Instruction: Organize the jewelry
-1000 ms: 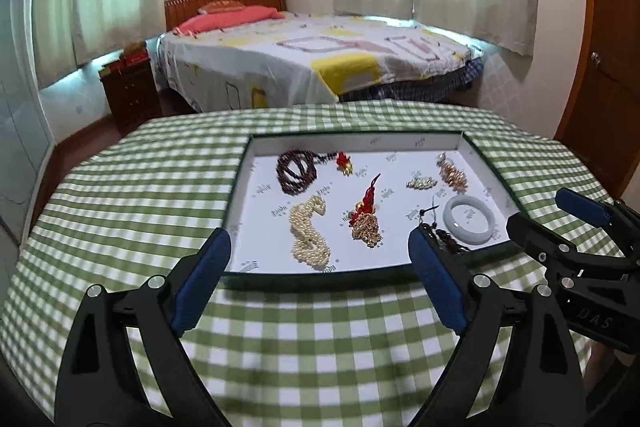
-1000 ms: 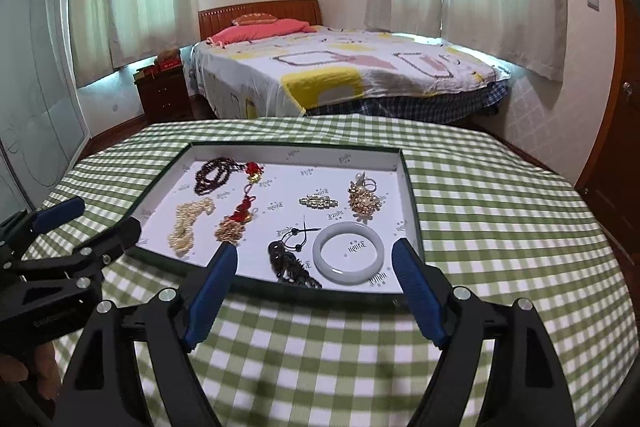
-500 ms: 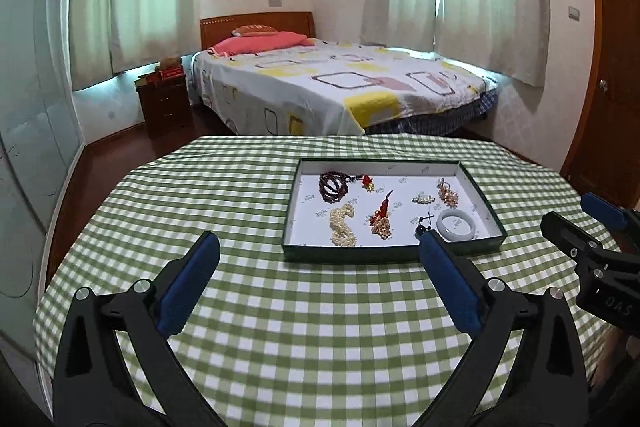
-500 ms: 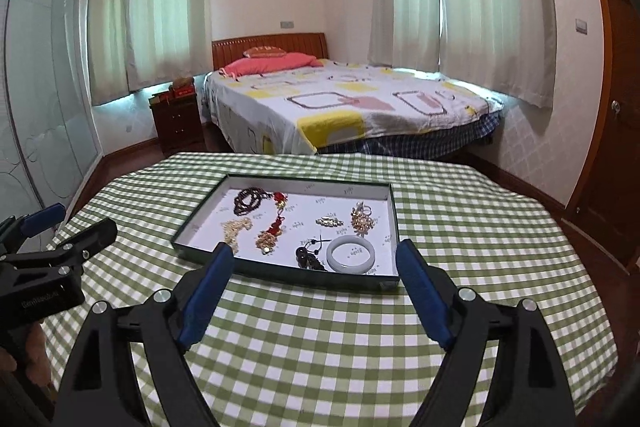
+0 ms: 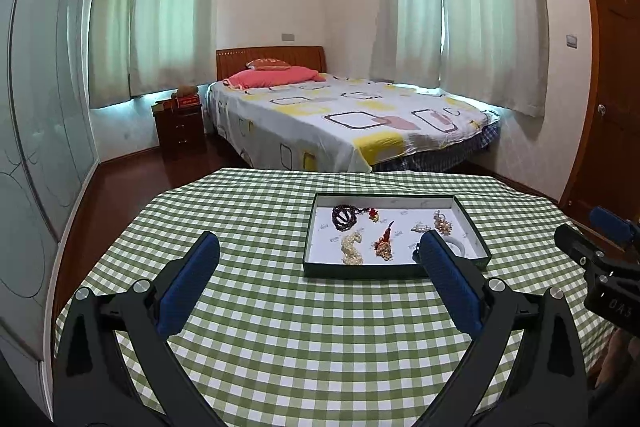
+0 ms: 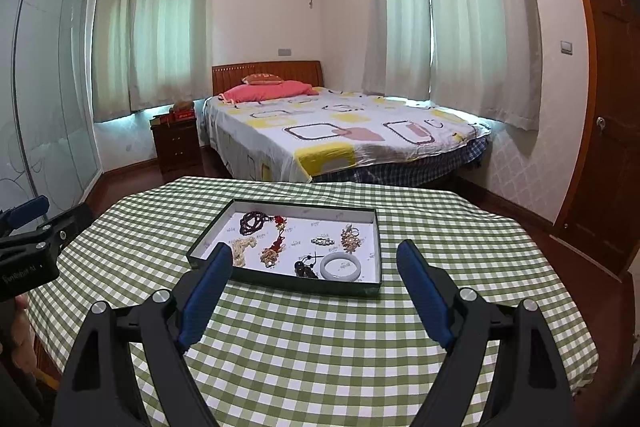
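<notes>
Jewelry (image 6: 272, 253) spread flat in tray (image 6: 280, 279)

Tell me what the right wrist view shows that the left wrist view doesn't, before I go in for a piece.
Only the right wrist view shows the pale bangle whole, with the dark beaded piece beside it, plus the left gripper at its left edge.

Only the left wrist view shows the pearl strand unobstructed, and the right gripper at its right edge. There a fingertip covers most of the bangle.

Both show the dark-rimmed tray on the checked tablecloth, the dark bead necklace, the red tassel charm, and open, empty jaws.
</notes>
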`<state>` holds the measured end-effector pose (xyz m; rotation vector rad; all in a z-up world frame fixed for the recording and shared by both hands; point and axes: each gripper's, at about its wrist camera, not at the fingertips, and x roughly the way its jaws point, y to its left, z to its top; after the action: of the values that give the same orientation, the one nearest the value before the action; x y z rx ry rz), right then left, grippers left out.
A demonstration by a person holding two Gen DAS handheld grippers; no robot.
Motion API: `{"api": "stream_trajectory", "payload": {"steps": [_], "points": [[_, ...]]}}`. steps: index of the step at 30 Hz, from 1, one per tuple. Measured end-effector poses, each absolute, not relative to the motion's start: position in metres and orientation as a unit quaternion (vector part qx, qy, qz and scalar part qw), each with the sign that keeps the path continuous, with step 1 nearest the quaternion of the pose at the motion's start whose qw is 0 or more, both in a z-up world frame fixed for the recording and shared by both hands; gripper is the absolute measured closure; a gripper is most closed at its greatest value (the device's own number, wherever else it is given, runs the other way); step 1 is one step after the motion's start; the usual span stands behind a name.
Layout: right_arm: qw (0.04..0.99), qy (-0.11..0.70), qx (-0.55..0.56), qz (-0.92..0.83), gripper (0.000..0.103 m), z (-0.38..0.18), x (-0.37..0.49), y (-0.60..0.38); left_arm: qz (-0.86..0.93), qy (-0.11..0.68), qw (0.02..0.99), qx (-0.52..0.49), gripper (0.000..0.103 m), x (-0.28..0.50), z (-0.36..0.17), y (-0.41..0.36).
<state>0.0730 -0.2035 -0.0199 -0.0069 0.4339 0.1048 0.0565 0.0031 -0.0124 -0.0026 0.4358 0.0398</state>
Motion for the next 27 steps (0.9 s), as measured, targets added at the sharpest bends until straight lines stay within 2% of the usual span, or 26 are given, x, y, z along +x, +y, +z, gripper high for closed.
{"api": "stream_trajectory", "payload": {"steps": [27], "points": [[0.978, 0.201, -0.009, 0.049, 0.021, -0.016, 0.062, -0.2, 0.017, 0.212, 0.977, -0.014, 0.005, 0.045, -0.009, 0.007]]}}
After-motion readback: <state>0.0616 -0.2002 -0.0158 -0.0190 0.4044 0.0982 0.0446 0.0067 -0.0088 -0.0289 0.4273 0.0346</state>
